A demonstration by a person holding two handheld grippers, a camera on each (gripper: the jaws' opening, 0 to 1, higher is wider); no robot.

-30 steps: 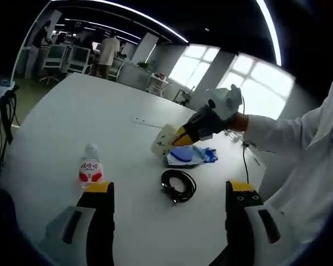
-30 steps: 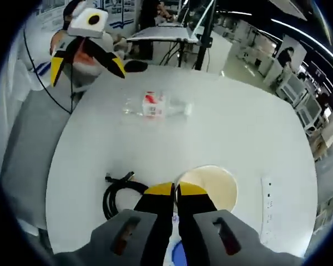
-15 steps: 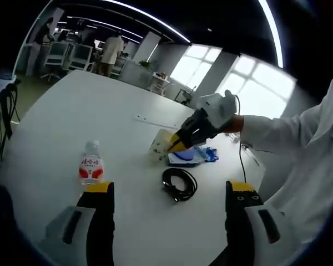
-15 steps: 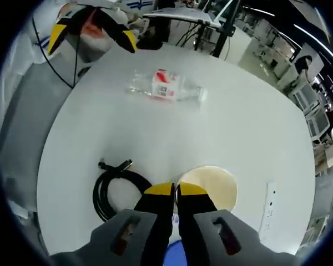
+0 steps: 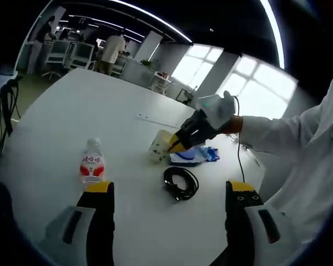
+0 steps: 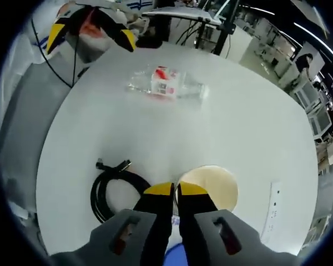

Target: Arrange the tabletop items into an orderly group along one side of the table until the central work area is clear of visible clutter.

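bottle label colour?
Red and white, on the clear bottle lying on the table; clearest in the left gripper view.

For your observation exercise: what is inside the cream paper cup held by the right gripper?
The cream paper cup looks empty: its pale inner wall shows in the right gripper view. The right gripper, shut on its rim, covers the near edge, so that part is unseen.

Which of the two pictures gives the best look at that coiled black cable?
The right gripper view: the black cable lies close below, its whole coil and plug ends visible. In the left gripper view it is smaller and seen edge-on.
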